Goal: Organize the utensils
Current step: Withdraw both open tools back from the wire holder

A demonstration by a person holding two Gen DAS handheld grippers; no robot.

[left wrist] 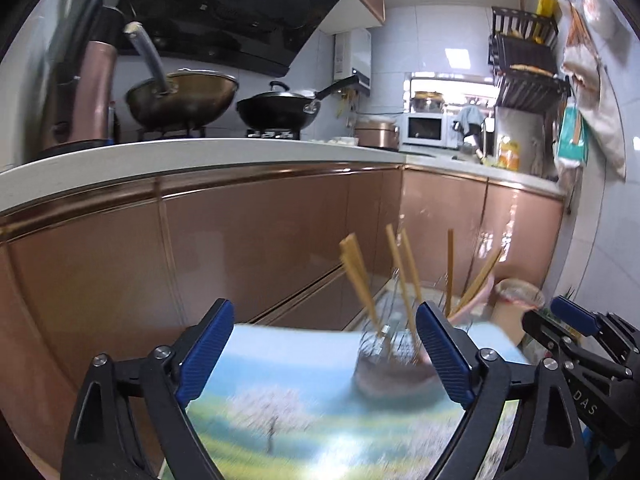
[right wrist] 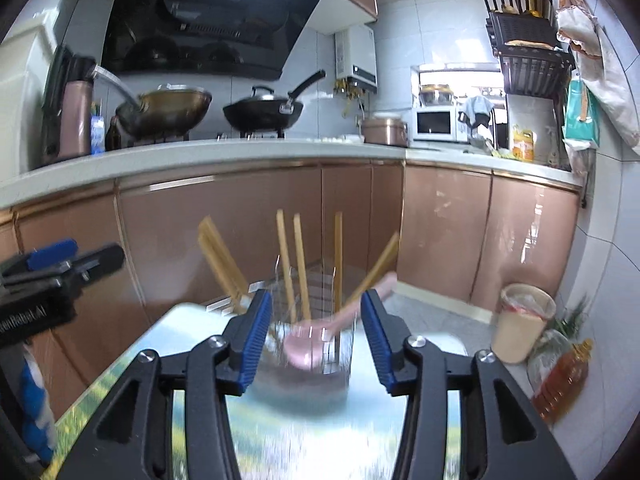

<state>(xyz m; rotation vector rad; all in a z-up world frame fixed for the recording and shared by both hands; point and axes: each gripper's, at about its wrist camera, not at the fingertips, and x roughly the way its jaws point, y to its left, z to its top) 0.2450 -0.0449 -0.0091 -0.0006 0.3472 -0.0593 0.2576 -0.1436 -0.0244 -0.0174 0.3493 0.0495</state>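
Observation:
A clear holder (right wrist: 308, 344) stands on a table with a landscape-print cover (right wrist: 304, 432). Several wooden chopsticks (right wrist: 302, 264) lean out of it, and a pink spoon (right wrist: 340, 320) rests inside. My right gripper (right wrist: 316, 336) is open just in front of the holder, nothing pressed between its blue pads (right wrist: 254, 340). In the left wrist view the same holder (left wrist: 390, 364) with its chopsticks (left wrist: 404, 276) is blurred, near the right pad. My left gripper (left wrist: 326, 356) is wide open and empty. The right gripper (left wrist: 576, 320) shows at the right edge.
Copper-coloured cabinets (right wrist: 248, 220) under a white counter (right wrist: 200, 156) run behind the table. Woks (right wrist: 168, 110) stand on the stove, a microwave (right wrist: 436, 124) further right. On the floor at the right stand a lined bin (right wrist: 520, 324) and an oil bottle (right wrist: 564, 380). The left gripper (right wrist: 52, 264) shows at the left edge.

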